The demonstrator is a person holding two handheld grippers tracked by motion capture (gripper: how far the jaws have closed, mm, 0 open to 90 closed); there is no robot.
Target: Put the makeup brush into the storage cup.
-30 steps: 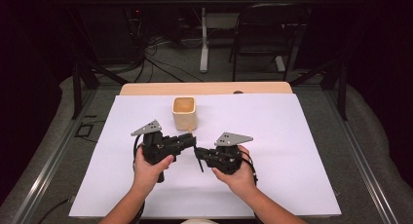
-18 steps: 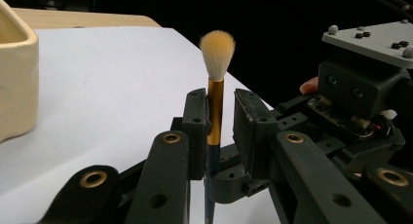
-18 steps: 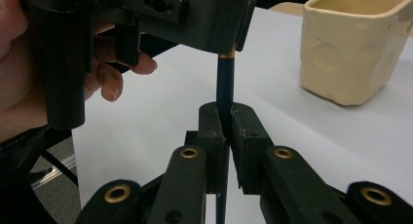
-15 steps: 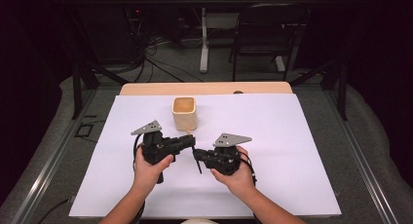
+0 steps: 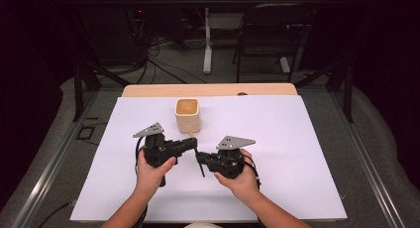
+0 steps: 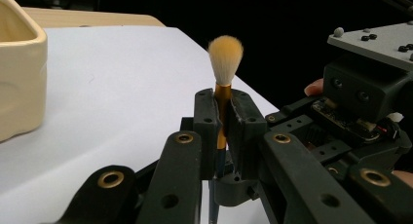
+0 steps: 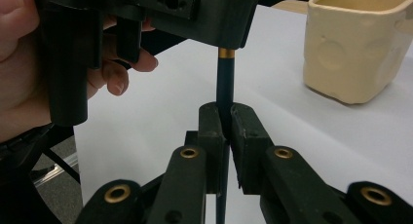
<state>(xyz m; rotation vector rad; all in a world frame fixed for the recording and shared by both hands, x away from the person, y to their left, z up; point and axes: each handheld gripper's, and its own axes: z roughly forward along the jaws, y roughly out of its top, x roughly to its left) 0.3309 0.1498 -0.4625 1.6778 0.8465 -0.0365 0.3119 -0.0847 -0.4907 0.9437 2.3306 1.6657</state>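
White sheeting covers the bench (image 5: 297,153). We clamp 1 brush (image 6: 224,63) in 2 tools: left tool (image 5: 194,143), jaws just closed on its ferrule, right tool (image 5: 199,158) on its handle.

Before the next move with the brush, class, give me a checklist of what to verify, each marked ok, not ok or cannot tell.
1. Left gripper shut on the brush at its gold band, jaws just closed: ok.
2. Right gripper shut on the dark handle: ok.
3. Bristles free, touching nothing: ok.
4. Cup upright on the white sheet, apart from both grippers: ok.
5. Cup empty: cannot tell.
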